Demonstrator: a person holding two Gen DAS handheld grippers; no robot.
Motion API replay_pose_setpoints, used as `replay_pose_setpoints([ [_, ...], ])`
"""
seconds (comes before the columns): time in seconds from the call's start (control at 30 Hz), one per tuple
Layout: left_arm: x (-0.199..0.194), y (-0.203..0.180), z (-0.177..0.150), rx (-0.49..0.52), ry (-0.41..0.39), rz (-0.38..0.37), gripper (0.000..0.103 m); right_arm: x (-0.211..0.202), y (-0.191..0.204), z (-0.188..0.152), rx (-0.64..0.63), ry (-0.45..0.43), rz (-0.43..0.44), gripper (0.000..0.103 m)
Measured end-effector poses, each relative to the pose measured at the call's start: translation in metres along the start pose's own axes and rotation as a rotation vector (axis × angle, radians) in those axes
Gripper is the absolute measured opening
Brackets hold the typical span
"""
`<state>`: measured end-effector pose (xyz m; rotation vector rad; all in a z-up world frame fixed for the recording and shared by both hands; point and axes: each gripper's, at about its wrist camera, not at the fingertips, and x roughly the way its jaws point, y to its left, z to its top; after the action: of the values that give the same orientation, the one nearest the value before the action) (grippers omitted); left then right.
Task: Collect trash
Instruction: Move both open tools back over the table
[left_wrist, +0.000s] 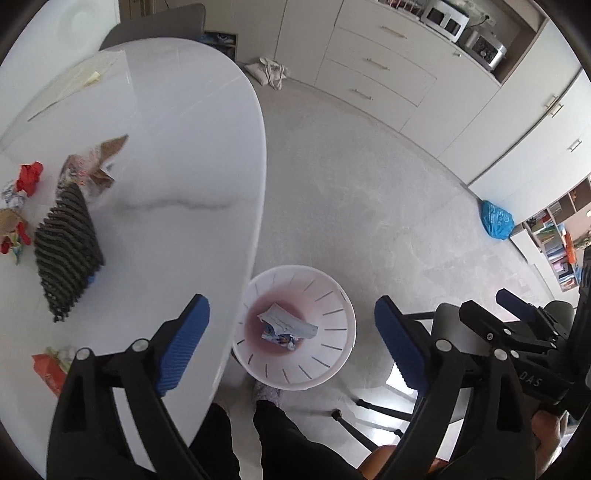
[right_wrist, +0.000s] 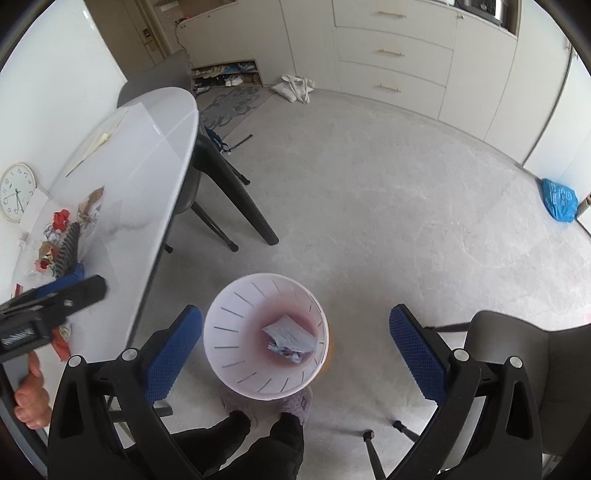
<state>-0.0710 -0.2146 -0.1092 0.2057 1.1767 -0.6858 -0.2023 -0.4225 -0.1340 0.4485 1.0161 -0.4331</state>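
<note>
Both grippers hang over the floor beside the white oval table (left_wrist: 177, 155), fingers spread wide and grasping nothing: the left gripper (left_wrist: 291, 347) straddles the table edge, the right gripper (right_wrist: 295, 350) sits directly above the white slotted wastebasket (right_wrist: 229, 317). The basket stands on the floor just off the table's rim, with crumpled paper scraps (right_wrist: 290, 336) lying in its bottom. More trash lies on the tabletop: red and patterned wrappers (left_wrist: 29, 177), a brown torn wrapper (left_wrist: 103, 155), an orange scrap (left_wrist: 50, 369) near the edge, all around a black ribbed object (left_wrist: 68, 251). A grey chair (right_wrist: 535, 369) stands close on the right, the person's slippered feet (right_wrist: 266, 402) just behind the basket. A blue plastic bag (right_wrist: 559, 199) lies well apart by the cabinets.
</note>
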Motion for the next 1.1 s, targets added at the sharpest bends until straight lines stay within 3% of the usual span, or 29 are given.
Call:
replay_pose_setpoints([
  [0.17, -0.064, 0.041, 0.0, -0.044, -0.121, 0.063, 0.095, -0.026, 0.038, 0.016, -0.08, -0.063, 0.024, 0.101],
  [0.4, -0.115, 0.128, -0.024, -0.185, -0.193, 0.213, 0.095, -0.031, 0.127, 0.034, -0.233, -0.099, 0.126, 0.101],
  [0.63, -0.138, 0.207, -0.053, -0.323, -0.209, 0.289, 0.095, 0.012, 0.235, 0.035, -0.379, -0.021, 0.27, 0.101],
  [0.87, -0.131, 0.244, -0.067, -0.354, -0.183, 0.288, 0.095, 0.078, 0.296, 0.04, -0.389, 0.097, 0.347, 0.1],
  [1.0, -0.126, 0.254, -0.072, -0.337, -0.163, 0.278, 0.095, 0.115, 0.305, 0.048, -0.33, 0.197, 0.366, 0.087],
  [1.1, -0.124, 0.258, -0.076, -0.328, -0.155, 0.276, 0.095, 0.137, 0.307, 0.047, -0.276, 0.288, 0.39, 0.068],
])
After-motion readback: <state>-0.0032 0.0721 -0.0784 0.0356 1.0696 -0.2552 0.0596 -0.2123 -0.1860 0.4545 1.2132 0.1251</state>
